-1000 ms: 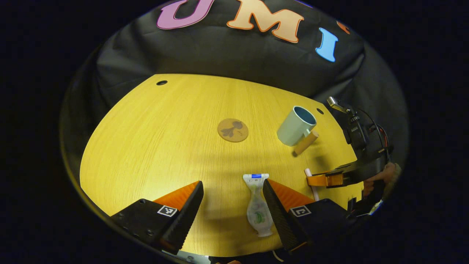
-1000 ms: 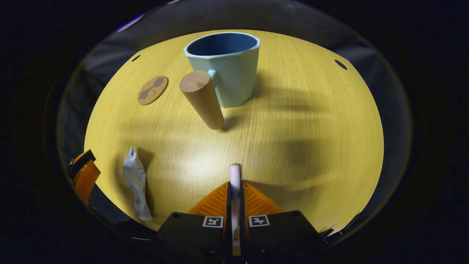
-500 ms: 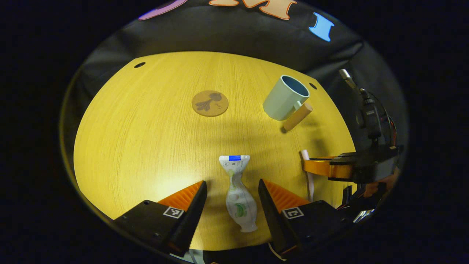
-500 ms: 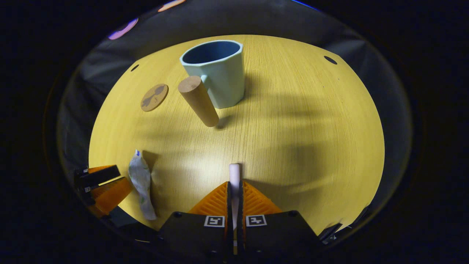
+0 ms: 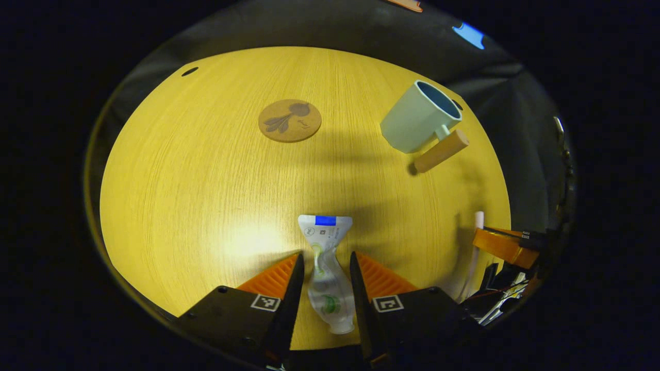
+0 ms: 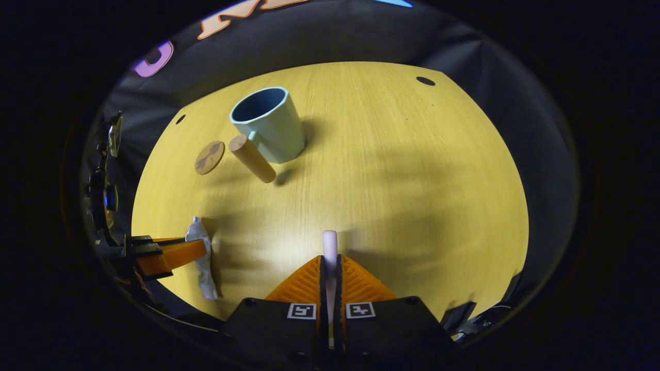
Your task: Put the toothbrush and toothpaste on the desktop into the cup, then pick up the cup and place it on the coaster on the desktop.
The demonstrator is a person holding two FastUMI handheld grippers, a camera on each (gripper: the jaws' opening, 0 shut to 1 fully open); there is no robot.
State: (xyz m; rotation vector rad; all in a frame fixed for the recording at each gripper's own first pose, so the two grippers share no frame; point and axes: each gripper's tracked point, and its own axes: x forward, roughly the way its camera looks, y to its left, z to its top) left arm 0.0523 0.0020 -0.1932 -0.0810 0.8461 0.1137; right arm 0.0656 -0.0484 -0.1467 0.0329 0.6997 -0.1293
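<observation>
Two tools over the yellow bench [image 5: 180, 180] right now. Left tool [image 5: 325, 286] has its fingers pressed on either side of the toothpaste [image 5: 326, 268], which lies flat at the near edge, crimped end forward. Right tool [image 6: 330, 278] is clamped tight on the toothbrush [image 6: 329, 245], whose pale end pokes out ahead of the fingertips. Cup [image 6: 268, 126] stands upright farther back, its wooden handle [image 6: 252, 157] pointing toward the coaster [image 6: 209, 157], which lies just beside it, bare.
</observation>
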